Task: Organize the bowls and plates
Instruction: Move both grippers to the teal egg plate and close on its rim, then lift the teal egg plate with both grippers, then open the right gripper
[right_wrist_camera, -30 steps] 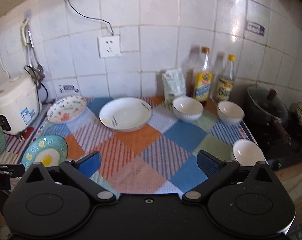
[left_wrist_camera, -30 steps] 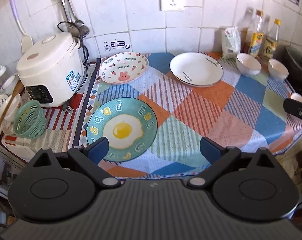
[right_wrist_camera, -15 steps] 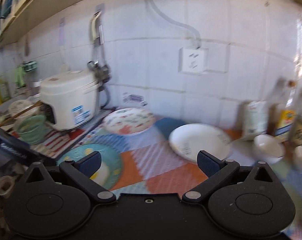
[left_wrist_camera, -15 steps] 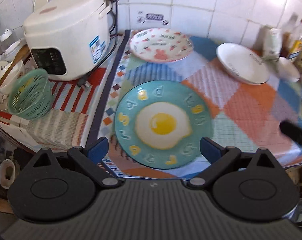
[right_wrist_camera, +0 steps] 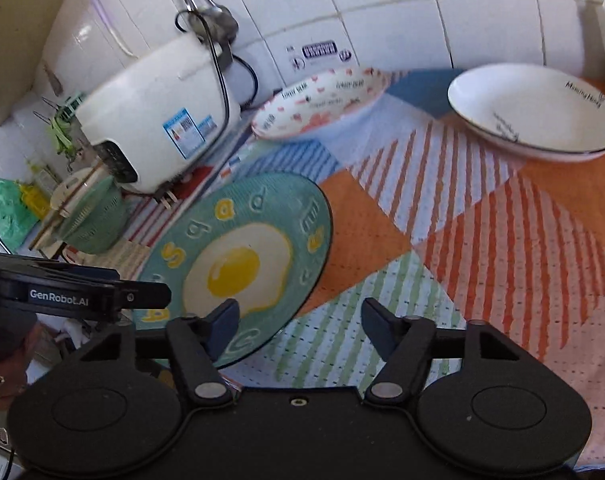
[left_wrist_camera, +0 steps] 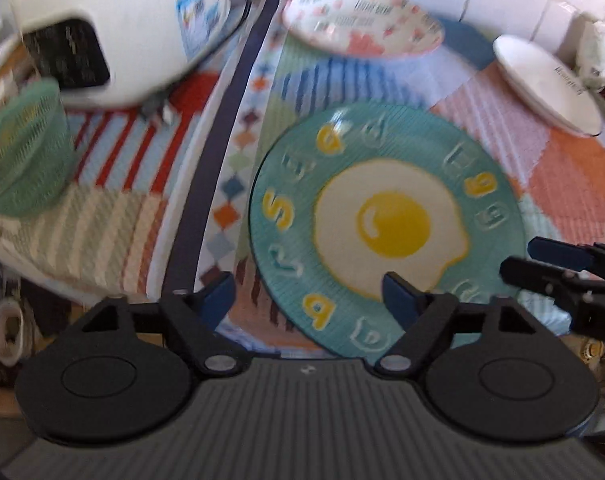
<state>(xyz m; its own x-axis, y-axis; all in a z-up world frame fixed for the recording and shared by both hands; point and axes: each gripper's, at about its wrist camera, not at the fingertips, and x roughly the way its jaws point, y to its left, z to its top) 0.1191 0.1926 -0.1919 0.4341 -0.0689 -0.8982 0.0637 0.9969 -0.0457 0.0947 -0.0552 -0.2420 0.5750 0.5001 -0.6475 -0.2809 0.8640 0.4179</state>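
Both fingers apart, I line up on the round teal fried-egg plate [left_wrist_camera: 386, 224].
I want the left gripper [left_wrist_camera: 310, 294] fingers straddling its near rim squarely; right gripper [right_wrist_camera: 300, 326] waits beside, empty.

Left claw [left_wrist_camera: 308, 294] fingers spread wide, empty; right claw [right_wrist_camera: 300, 320] same, fingers apart, just beside it.
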